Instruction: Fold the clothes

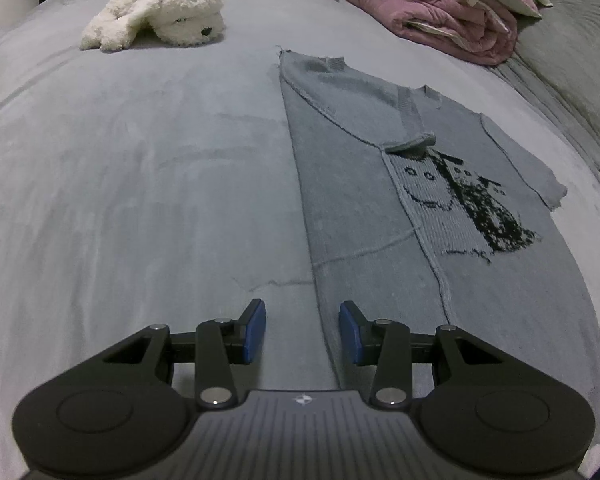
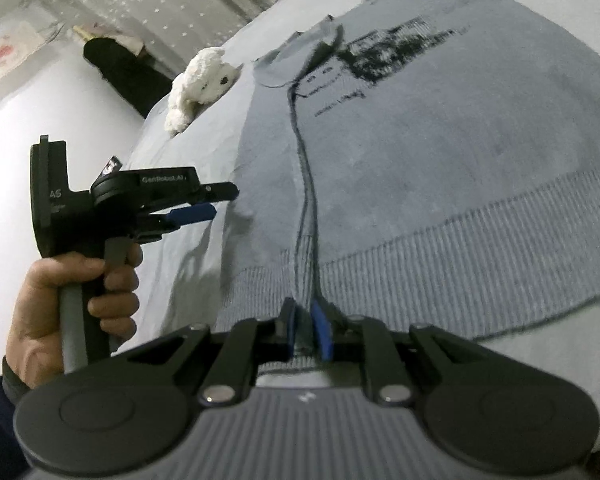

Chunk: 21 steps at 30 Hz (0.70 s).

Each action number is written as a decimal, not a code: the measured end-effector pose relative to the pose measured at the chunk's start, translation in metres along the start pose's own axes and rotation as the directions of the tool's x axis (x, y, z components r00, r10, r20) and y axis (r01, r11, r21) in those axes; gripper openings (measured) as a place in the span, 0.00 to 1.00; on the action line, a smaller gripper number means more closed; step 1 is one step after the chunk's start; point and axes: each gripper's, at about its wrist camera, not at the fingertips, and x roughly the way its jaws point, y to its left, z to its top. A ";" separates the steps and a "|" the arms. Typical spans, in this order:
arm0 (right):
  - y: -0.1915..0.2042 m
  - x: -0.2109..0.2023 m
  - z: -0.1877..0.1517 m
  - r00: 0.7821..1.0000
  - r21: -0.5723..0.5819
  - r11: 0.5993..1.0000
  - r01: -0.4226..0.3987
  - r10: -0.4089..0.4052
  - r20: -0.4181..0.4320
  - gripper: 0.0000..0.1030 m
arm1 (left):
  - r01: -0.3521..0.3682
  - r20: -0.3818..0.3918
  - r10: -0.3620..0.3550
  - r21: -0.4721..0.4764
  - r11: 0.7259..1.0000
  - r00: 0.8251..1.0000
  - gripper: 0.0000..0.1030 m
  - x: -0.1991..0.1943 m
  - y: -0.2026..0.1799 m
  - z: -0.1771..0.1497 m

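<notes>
1 grey knit sweater with a black smiley-and-figure motif lies flat on the bed, ahead of and to the right of the left tool; its left panel is already turned inward over the body, leaving a straight folded edge that runs forward from between that tool's fingers. The right tool is pinched on the ribbed hem where the turned-in edge meets it, with knit visible between the nearly closed blue pads. The left tool hangs just above the bed with its fingers spread and nothing between them; in the right wrist view it sits left of the right tool, gripped by 1 hand.

Risks, as judged: the pinch may hold only 1 layer of the hem, so a lift could peel the turned panel open; loose knit can stretch or drag if pulled from 1 point; the curled neckline rib may crease into the fold.

Count: 1 sweater, 2 tools, 1 white plush toy far ahead-left, 1 pink bundled quilt far ahead-right.
</notes>
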 end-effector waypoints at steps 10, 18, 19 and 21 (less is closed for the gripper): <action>0.021 0.006 -0.014 0.999 -0.129 0.991 0.035 -0.036 -0.012 0.23 | 0.016 -0.024 -0.015 0.037 0.999 1.000 0.40 -0.013 -0.002 -0.024; 0.000 0.007 -0.018 0.946 0.206 0.927 -0.313 0.323 -0.015 0.09 | 0.022 -0.017 -0.021 0.060 0.998 1.000 0.40 -0.027 0.001 -0.036; 0.001 0.005 -0.019 0.948 0.199 0.930 -0.310 0.317 -0.005 0.09 | 0.014 -0.013 -0.013 0.063 0.998 1.000 0.40 -0.029 0.002 -0.037; 0.001 0.001 -0.019 0.960 0.176 0.945 -0.277 0.278 0.021 0.09 | -0.003 -0.005 0.003 0.069 0.998 1.000 0.40 -0.031 0.004 -0.037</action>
